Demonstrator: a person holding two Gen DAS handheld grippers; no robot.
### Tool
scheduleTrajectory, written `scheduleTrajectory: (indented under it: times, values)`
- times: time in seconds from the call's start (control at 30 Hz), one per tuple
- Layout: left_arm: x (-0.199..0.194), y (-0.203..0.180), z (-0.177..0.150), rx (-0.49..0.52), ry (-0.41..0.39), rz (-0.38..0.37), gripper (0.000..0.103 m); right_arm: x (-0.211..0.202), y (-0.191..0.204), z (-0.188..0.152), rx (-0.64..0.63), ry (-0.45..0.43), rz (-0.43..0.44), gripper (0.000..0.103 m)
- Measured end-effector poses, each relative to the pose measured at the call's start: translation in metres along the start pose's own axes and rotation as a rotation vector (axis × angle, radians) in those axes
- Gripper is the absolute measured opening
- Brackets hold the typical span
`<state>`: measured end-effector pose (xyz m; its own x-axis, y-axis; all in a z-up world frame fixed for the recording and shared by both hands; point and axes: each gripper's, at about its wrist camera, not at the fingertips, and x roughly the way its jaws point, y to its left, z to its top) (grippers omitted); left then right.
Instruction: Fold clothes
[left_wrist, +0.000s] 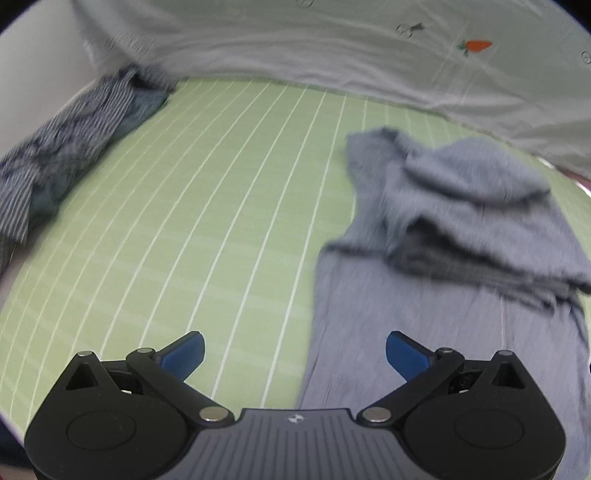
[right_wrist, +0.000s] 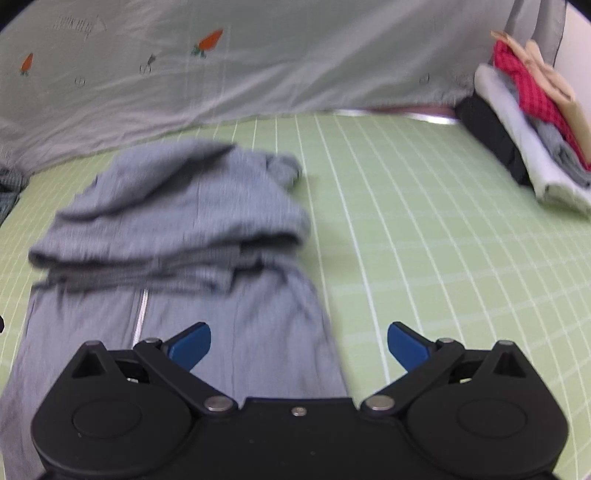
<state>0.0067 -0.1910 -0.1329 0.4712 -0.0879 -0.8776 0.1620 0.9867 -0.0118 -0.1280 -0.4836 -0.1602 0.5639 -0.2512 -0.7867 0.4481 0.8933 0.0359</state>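
A grey-blue garment (left_wrist: 454, 236) lies on the green gridded mat (left_wrist: 207, 206), its far part folded back over its near part. In the right wrist view the same garment (right_wrist: 177, 236) fills the left half, a pale seam running down its near part. My left gripper (left_wrist: 294, 354) is open and empty, hovering over the garment's left edge. My right gripper (right_wrist: 299, 345) is open too, above the garment's right edge, holding nothing.
A crumpled striped garment (left_wrist: 70, 147) lies at the mat's left edge. A stack of folded clothes (right_wrist: 524, 129) sits at the far right. A pale sheet with carrot prints (right_wrist: 258, 62) hangs behind the green mat (right_wrist: 424, 221).
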Motion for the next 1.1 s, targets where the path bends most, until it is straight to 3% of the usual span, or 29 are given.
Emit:
scheduleTrajectory:
  times: [0.43,0.7,0.97,1.1]
  values:
    - [0.0,0.001,-0.082,0.056,0.152,-0.019,0.103,-0.011,-0.015,-0.081,0.015,0.185,0.059,0.103]
    - [-0.008,-0.003,-0.106,0.085,0.161,-0.08,0.103,-0.024,-0.015,-0.105,-0.01,0.194,0.065,0.103]
    - [-0.014,-0.004,-0.124,0.117,0.153,-0.095,0.103,-0.031,-0.011,-0.114,-0.05,0.21,0.047,0.103]
    - [-0.019,-0.01,-0.128,0.166,0.142,-0.094,0.094,-0.033,-0.007,-0.116,-0.058,0.221,0.032,0.103]
